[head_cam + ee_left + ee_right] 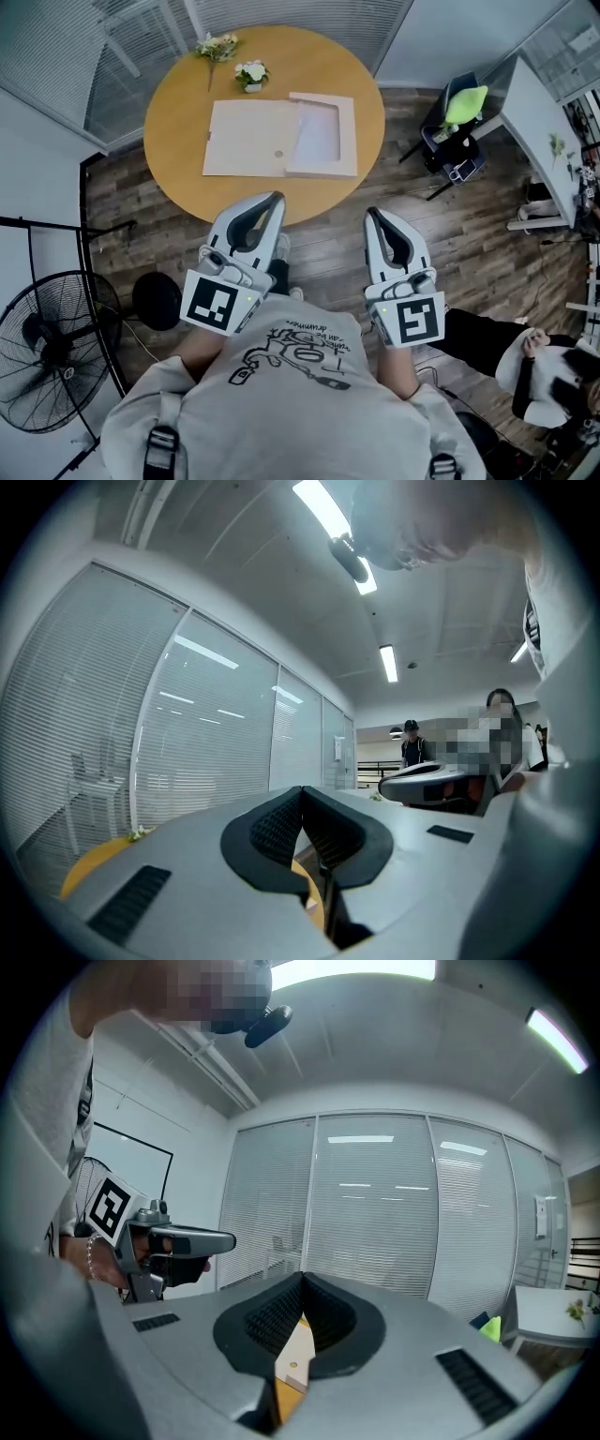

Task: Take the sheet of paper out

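A flat beige folder [248, 139] lies on the round wooden table [178, 103]. Its right part is a frame in which a white sheet of paper [319, 136] shows. Both grippers are held side by side before the table's near edge, pointing at it and apart from the folder. My left gripper [277, 197] is shut with nothing between its jaws; in its own view the tips meet [302, 791]. My right gripper [371, 214] is shut and empty too [302, 1277]; through the slot behind its tips a strip of the folder [296, 1354] shows.
Two small flower posies [251, 73] [217, 45] stand at the table's far side. A floor fan [52, 347] is at the left, a chair with a green thing [461, 111] and a white desk [536, 131] at the right. A person [553, 370] sits at lower right. Glass walls with blinds stand behind.
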Motion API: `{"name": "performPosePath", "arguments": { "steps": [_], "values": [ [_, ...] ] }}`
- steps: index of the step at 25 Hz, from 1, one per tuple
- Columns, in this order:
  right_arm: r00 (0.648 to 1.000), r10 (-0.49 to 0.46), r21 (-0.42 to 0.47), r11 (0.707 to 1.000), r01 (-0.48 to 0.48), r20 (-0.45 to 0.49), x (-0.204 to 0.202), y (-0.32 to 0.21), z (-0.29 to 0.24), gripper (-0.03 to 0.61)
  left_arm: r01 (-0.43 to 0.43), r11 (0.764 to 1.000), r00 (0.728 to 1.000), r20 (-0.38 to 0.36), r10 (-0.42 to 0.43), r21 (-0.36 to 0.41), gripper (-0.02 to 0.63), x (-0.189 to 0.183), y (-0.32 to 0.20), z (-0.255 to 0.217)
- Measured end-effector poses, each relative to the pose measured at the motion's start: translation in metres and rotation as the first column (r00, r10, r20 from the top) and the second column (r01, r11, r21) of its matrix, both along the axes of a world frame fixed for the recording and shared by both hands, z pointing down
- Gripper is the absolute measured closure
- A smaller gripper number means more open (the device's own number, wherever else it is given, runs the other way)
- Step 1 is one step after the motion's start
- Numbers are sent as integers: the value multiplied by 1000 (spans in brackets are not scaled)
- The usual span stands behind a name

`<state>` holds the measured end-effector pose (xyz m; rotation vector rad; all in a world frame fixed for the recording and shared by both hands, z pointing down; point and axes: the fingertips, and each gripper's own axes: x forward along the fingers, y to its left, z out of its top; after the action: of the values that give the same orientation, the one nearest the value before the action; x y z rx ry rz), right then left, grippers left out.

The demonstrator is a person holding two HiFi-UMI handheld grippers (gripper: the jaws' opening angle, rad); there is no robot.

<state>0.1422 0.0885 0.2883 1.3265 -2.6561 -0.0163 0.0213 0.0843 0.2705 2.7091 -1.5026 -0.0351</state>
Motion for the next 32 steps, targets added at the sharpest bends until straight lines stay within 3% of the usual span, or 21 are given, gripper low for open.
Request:
{"name": "performPosePath", "arguments": {
  "steps": [15,21,26,32],
  "values": [
    [1000,10,-14,1000,-10,-13,-17,-86,1,571,-34,999,999,3,34,-2,594,-13,-87,-1],
    [998,36,20,999,-37,61,-32,-119,-9,571,-44,999,999,5,44,-3,594,-22,-116,2],
    [1000,10,-12,1000,-10,-23,-41,-135,6,571,-51,999,999,-10,51,-1,594,-33,-137,4],
    [1000,16,-12,1000,-16,-24,-56,-161,7,571,-54,999,998,-12,54,-2,594,-50,-162,5]
  ]
}}
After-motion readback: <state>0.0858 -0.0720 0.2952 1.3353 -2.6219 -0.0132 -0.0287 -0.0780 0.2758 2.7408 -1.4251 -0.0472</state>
